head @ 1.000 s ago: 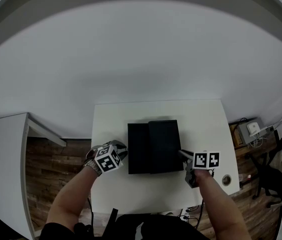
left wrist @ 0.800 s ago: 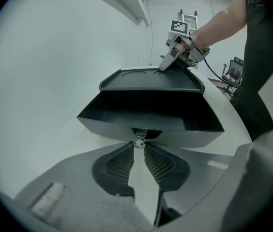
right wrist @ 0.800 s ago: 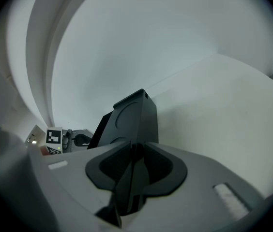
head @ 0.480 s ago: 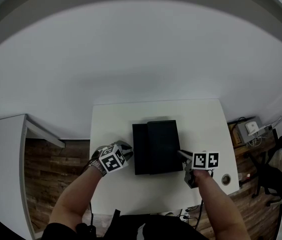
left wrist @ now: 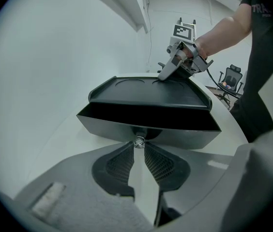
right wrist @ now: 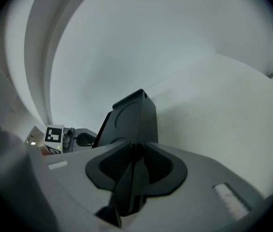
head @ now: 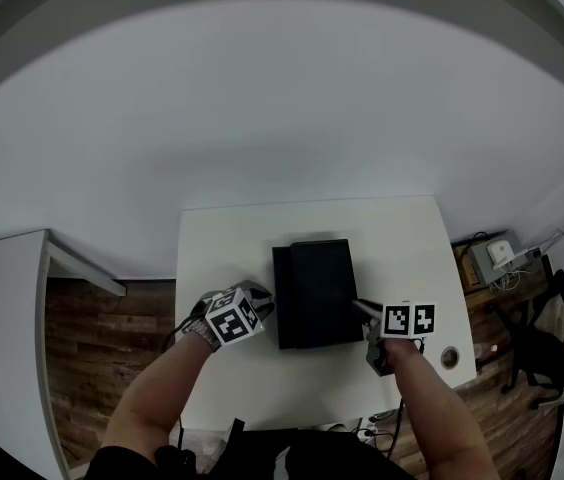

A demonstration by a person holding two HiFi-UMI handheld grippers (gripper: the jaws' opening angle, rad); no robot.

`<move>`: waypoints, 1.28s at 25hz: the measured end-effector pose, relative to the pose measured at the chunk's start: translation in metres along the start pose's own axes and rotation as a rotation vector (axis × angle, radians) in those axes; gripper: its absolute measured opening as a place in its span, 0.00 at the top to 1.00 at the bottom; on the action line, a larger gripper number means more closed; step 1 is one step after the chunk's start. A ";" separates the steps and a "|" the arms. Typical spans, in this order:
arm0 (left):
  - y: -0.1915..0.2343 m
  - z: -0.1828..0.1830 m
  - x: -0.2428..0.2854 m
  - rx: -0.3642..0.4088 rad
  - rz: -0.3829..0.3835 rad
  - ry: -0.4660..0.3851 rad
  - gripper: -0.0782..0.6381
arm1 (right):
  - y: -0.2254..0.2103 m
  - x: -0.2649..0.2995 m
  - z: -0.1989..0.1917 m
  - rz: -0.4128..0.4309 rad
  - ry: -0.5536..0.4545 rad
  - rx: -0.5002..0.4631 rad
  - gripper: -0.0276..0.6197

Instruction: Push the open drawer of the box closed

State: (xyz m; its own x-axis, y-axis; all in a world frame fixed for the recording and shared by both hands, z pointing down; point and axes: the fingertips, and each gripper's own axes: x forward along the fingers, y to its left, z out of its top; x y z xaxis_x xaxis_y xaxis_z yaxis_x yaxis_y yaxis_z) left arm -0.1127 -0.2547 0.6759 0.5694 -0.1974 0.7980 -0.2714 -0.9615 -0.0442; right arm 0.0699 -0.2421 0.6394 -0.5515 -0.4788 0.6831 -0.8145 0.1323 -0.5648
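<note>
A black box (head: pixel 317 290) lies flat on the white table (head: pixel 222 253), and its drawer (head: pixel 279 298) sticks out a narrow strip on the left. In the left gripper view the drawer front (left wrist: pixel 175 134) fills the middle, with a small metal knob (left wrist: pixel 139 141) at its lower edge. My left gripper (left wrist: pixel 139 146) (head: pixel 262 304) has its tips pinched on that knob. My right gripper (head: pixel 359 309) (right wrist: pixel 133 152) is at the box's right side, its jaws clamped on the box's edge (right wrist: pixel 127 129). The same gripper shows in the left gripper view as well (left wrist: pixel 168 74), on the far rim.
A round cable hole (head: pixel 449 356) sits near the table's right front corner. A second white desk (head: pixel 7 298) stands at the left over wooden floor (head: pixel 112 318). Office chairs (head: pixel 552 353) and a small device (head: pixel 497 258) are on the right.
The drawer has slid right into the box, from widely open to a narrow strip. My left gripper moved right with it. The right gripper stayed put.
</note>
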 end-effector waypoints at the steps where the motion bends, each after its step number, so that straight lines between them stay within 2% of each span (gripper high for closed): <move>1: 0.000 0.001 0.001 -0.001 -0.002 0.000 0.79 | 0.000 0.000 0.000 0.001 -0.002 0.002 0.81; 32: -0.009 0.033 0.024 -0.042 -0.065 -0.040 0.79 | 0.001 -0.001 0.000 0.026 -0.009 0.013 0.81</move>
State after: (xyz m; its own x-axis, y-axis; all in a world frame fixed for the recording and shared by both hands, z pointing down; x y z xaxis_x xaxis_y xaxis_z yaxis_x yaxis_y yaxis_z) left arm -0.0706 -0.2570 0.6758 0.6174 -0.1432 0.7735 -0.2647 -0.9638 0.0329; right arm 0.0690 -0.2415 0.6381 -0.5708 -0.4831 0.6639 -0.7975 0.1335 -0.5884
